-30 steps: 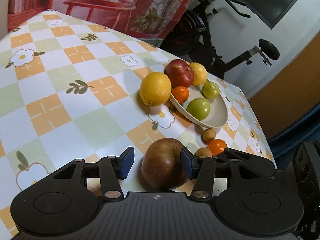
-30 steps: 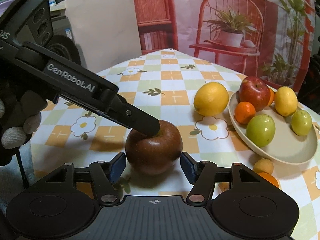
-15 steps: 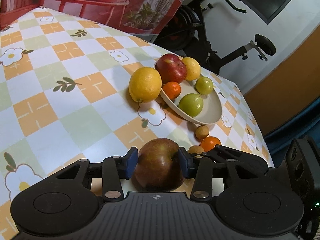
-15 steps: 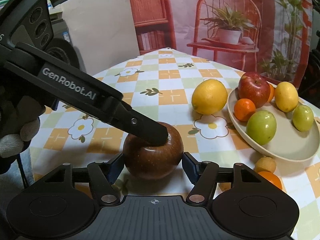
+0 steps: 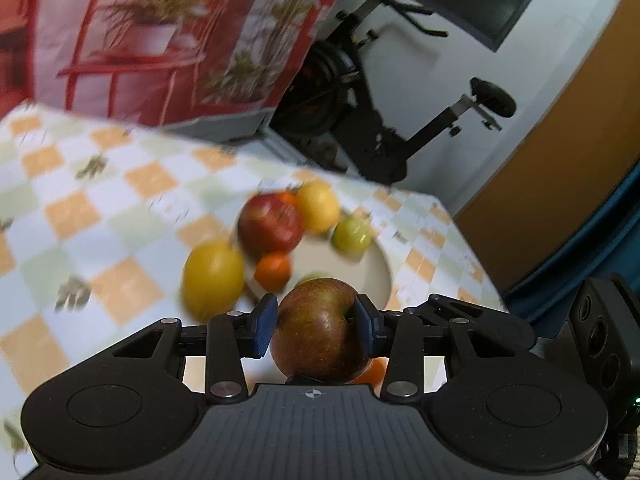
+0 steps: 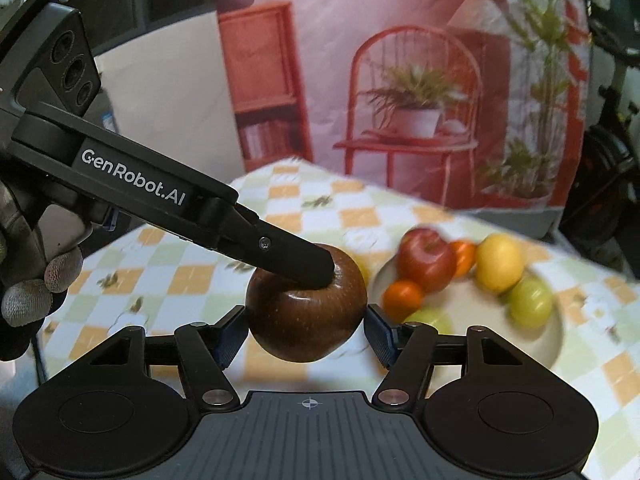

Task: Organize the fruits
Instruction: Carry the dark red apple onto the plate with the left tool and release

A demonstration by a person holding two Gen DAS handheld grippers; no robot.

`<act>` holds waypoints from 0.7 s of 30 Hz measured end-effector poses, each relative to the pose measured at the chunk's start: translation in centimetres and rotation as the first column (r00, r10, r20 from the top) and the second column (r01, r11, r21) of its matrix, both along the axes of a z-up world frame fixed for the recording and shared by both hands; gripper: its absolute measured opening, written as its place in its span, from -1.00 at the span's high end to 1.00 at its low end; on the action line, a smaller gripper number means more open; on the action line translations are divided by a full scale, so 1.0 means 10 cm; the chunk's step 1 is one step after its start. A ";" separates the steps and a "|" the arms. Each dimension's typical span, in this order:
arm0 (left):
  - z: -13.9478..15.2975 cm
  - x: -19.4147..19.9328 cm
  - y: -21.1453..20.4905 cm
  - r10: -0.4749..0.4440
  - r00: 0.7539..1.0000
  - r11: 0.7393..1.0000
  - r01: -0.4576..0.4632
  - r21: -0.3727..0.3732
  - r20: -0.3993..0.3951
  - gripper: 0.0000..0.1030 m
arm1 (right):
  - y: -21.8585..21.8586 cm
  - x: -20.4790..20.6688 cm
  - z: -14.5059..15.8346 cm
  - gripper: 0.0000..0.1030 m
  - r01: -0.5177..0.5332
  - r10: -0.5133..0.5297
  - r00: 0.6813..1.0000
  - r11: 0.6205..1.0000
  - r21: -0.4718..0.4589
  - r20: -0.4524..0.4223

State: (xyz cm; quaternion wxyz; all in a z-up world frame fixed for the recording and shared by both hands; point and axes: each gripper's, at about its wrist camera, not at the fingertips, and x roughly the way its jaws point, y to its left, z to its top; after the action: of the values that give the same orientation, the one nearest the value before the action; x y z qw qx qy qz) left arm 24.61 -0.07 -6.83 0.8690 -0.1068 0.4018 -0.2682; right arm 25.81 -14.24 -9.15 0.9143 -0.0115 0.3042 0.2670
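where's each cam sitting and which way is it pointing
Left wrist: on the left gripper, looking down along its fingers at the brown apple clamped between them, the plate beyond.
Right wrist: on the right gripper, facing the same apple from another side; its pads flank it. The left gripper and a gloved hand show.
Shared: the apple, the plate, the red apple.

Both grippers are matte black plastic with ribbed bodies, round caps, silver screws and a small white crosshair mark; the left gripper and right gripper have blue finger pads; white "GenRobot.AI" lettering runs along one side; the hand wears a grey knit glove.
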 end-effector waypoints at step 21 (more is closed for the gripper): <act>-0.24 1.07 -0.88 -0.106 0.992 0.988 0.114 0.107 -0.073 0.15 | -0.79 0.99 -0.31 -0.16 0.142 -0.143 0.987 0.990 -0.021 -0.073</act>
State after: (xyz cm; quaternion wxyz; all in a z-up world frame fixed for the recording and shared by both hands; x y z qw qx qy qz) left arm 35.35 -8.92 -9.25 0.8434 -0.0452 0.4504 -0.2893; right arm 35.66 -22.18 -12.26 0.9191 0.0128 0.3400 0.1987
